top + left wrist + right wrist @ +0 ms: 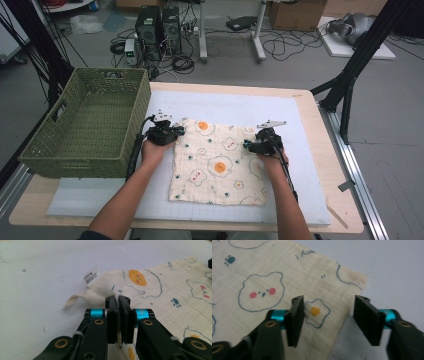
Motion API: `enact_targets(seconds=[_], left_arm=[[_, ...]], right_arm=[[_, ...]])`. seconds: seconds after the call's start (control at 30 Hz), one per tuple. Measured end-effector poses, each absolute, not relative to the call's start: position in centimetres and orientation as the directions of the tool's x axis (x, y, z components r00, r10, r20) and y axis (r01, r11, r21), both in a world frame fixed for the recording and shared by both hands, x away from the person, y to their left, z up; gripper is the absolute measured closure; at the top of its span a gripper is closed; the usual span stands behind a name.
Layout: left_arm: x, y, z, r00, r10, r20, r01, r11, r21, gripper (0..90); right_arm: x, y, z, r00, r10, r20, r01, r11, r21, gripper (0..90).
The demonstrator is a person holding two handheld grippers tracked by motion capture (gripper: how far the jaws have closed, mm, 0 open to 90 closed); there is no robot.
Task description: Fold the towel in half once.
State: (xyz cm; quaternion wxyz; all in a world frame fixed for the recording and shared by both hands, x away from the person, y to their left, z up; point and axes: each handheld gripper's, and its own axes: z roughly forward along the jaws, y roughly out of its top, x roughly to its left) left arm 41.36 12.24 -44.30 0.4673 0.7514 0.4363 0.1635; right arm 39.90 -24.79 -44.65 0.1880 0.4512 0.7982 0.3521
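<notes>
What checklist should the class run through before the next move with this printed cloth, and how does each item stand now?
1. Left hand-held gripper shut on the cloth near its tagged corner: ok.
2. Right hand-held gripper astride the cloth's edge: ok.
3. Right hand-held gripper clamped on the cloth: not ok, jaws apart, pads not pressing.
4. Cloth lying flat on the white mat: ok, apart from the pinched corner.
5. Green basket beside the cloth, open: ok.
6. Basket contents: cannot tell fully.
</notes>
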Motion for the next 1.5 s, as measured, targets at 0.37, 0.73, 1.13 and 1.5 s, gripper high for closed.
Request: enact_targets(seconds=[0.37, 0.73, 1.13, 1.5], left_arm=[[40.9, 12.5, -42.8, 0.526, 0.847, -0.071, 0.397, -0.171, 0.902, 86.1], [39.2, 12.9, -41.6, 0.596, 0.796, -0.11, 0.365, -0.146, 0.92, 85.9], [35.7, 13.5, -41.3, 0.646, 0.751, -0.135, 0.347, -0.131, 0.929, 85.9], [32.8, 13.9, -42.4, 0.674, 0.729, -0.122, 0.34, -0.159, 0.927, 85.8]], right_arm=[[39.9, -23.3, -43.4, -0.535, 0.841, -0.084, 0.494, 0.392, 0.776, 86.1], [38.2, -23.8, -41.8, -0.578, 0.806, -0.127, 0.415, 0.425, 0.805, 86.1], [34.7, -24.5, -40.9, -0.634, 0.762, -0.133, 0.349, 0.435, 0.83, 86.0], [31.5, -24.8, -41.9, -0.66, 0.739, -0.134, 0.333, 0.448, 0.83, 85.8]])
